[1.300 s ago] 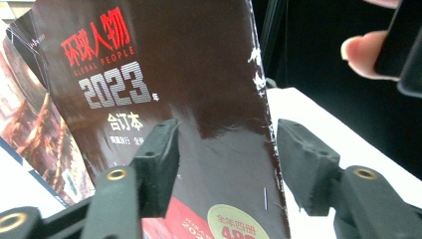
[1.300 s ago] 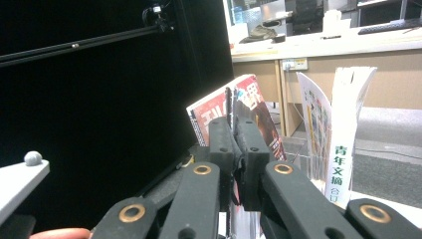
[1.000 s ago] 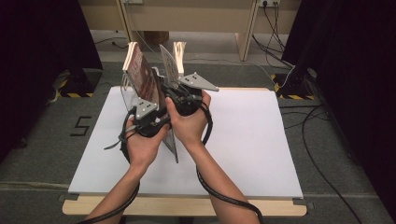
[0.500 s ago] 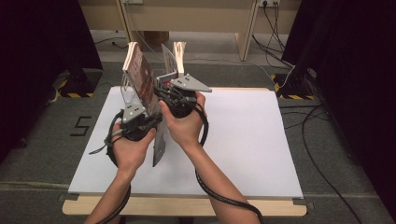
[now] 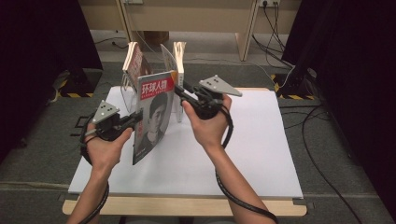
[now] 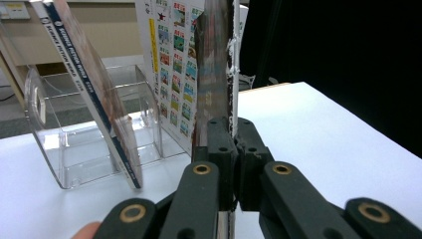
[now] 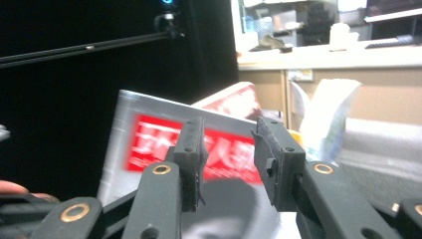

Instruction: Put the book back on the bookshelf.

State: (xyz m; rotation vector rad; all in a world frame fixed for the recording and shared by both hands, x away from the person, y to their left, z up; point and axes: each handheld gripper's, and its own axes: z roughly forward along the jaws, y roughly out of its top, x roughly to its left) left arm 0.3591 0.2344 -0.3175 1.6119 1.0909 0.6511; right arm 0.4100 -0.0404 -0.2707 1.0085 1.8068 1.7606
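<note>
The left gripper (image 5: 133,122) pinches the edge of a magazine (image 5: 154,114) and holds it upright above the white table (image 5: 261,140), just in front of the clear rack (image 6: 74,149). The right gripper (image 5: 180,93) sits near the magazine's top corner. Its jaws have just been opening, and nothing is between them. Other magazines (image 5: 135,63) lean in the rack.

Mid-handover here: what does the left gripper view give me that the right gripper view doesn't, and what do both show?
Left gripper view: the left gripper shut on the magazine's edge, and the clear plastic rack with a book leaning in it. Right gripper view: the right gripper, whose jaws have just been opening, with a gap between them and nothing pinched, and the magazine's red-titled cover behind. Both show that magazine.
</note>
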